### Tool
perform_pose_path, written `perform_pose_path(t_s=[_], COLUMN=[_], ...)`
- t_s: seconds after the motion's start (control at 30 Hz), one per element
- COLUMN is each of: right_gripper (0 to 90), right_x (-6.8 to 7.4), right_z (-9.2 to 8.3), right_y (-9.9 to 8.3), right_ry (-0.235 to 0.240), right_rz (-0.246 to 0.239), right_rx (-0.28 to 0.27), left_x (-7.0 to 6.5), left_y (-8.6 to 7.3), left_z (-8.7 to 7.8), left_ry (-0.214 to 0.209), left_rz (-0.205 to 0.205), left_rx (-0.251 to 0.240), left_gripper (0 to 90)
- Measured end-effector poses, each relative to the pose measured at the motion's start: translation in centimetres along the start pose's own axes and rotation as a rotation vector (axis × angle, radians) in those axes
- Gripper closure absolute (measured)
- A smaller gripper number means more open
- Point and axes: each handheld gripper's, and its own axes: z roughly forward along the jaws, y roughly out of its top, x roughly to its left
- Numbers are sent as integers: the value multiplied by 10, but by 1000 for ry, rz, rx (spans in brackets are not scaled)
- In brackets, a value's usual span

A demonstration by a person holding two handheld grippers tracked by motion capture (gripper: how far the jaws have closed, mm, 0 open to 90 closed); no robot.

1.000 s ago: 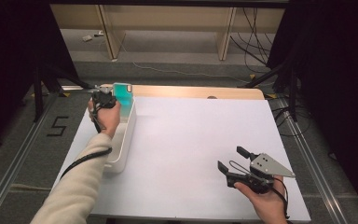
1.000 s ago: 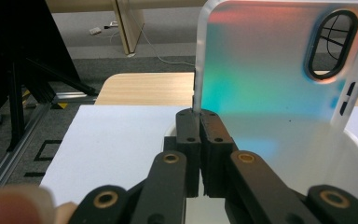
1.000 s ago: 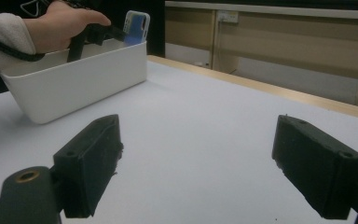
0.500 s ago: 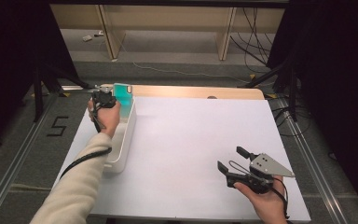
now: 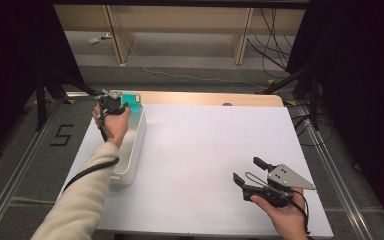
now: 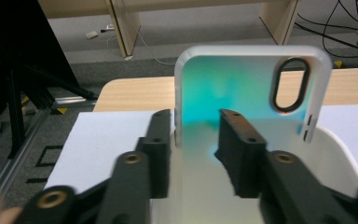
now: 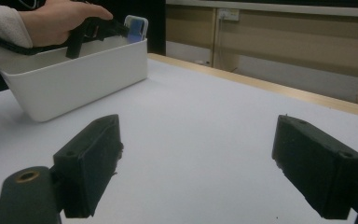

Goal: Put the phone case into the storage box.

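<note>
Left hand-held gripper [image 6: 193, 140] jaws just opening, straddling phone case [image 6: 242, 93] edge, upright in bin [image 5: 132, 150].

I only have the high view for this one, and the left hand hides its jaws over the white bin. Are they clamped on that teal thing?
Observer: No. In the left gripper view the left gripper has just been opening its jaws. They stand apart, with the left edge of the phone case between them.
Operator: A phone case? How does it sit?
Observer: It stands upright at the far end of the bin, with the oval camera hole at its upper right.
Operator: Does it clear the rim?
Observer: Yes. In the right gripper view its top sticks up above the bin's rim, just beyond the left hand.
</note>
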Motion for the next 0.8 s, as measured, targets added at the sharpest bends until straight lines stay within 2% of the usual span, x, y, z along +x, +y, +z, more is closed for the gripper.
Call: perform_pose_path(t_s=[0.07, 0.13, 0.2, 0.3, 0.43, 0.6, 0.7, 0.8], right_gripper=[167, 167, 167, 167, 167, 167, 167, 167], right_x=[0, 0, 0, 0, 0, -1, 0, 0], right_z=[0, 0, 0, 0, 0, 1, 0, 0], right_y=[0, 0, 0, 0, 0, 0, 0, 0], right_ry=[0, 1, 2, -1, -2, -12, -5, -4], right_rz=[0, 0, 6, 2, 5, 0, 11, 10], right_rx=[3, 2, 2, -4, -4, -11, -6, -11], left_x=[-1, 0, 0, 1, 2, 5, 8, 12], left_y=[2, 4, 5, 8, 10, 8, 7, 8], left_z=[-2, -5, -8, -14, -21, -30, -34, -39], left_ry=[-9, 6, -7, -9, -50, -77, -110, -119], left_rz=[7, 13, -12, -5, 9, 5, -6, -3], left_rx=[-8, -22, -30, -39, -42, -45, -41, -50], left_gripper=[554, 498, 457, 372, 294, 233, 181, 154])
